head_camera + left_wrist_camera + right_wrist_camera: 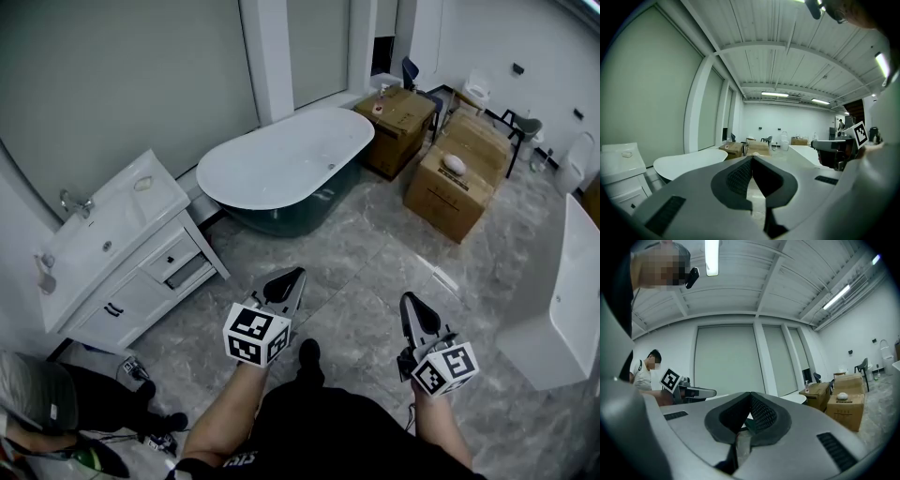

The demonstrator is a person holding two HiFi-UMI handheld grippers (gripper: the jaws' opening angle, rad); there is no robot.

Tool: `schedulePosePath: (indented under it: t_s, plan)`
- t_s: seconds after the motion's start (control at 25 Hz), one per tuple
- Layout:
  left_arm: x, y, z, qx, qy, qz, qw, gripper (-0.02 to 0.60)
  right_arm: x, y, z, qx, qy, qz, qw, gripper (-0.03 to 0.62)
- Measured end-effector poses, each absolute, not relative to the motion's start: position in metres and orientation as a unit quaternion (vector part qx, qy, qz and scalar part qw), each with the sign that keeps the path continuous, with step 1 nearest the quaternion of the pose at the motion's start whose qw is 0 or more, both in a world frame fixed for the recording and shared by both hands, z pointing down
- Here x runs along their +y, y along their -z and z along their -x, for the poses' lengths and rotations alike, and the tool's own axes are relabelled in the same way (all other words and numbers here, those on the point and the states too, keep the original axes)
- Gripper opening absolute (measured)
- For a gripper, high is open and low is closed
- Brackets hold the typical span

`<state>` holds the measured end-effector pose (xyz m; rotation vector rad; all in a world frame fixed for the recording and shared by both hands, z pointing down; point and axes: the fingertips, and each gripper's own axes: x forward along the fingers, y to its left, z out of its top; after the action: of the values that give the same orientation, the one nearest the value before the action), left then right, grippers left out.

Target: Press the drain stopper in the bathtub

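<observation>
The white bathtub (pixel 281 159) lies at twelve o'clock, well apart from both grippers. The left gripper (pixel 294 276) and the right gripper (pixel 412 304) hang near the floor, each with its jaws together and empty.

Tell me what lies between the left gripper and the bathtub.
Only bare grey floor separates the left gripper from the bathtub; the head view shows it.

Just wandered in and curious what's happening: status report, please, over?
Left gripper and right gripper shut, empty. Bathtub ahead across the floor, not reached; stopper not made out. Boxes beside its far end.
</observation>
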<state>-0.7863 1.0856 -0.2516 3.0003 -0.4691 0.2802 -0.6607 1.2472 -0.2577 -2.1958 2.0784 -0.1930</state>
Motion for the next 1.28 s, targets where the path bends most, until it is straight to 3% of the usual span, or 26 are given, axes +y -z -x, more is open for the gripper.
schedulePosePath:
  t_s: [0.52,0.92,1.28]
  plan:
    - [0.917,0.228,0.703,-0.139,-0.113,-0.981,0.077,0.017,1.068,0.236,0.591,0.691,0.127,0.711,0.035,0.014]
    - [0.853,0.227,0.665,-0.136,-0.129,-0.980,0.071,0.017,0.987,0.232,0.568,0.706,0.134,0.693,0.051,0.015]
    - [0.810,0.214,0.574,-0.141,-0.142,-0.977,0.078,0.017,0.943,0.213,0.460,0.698,0.151,0.696,0.075,0.015]
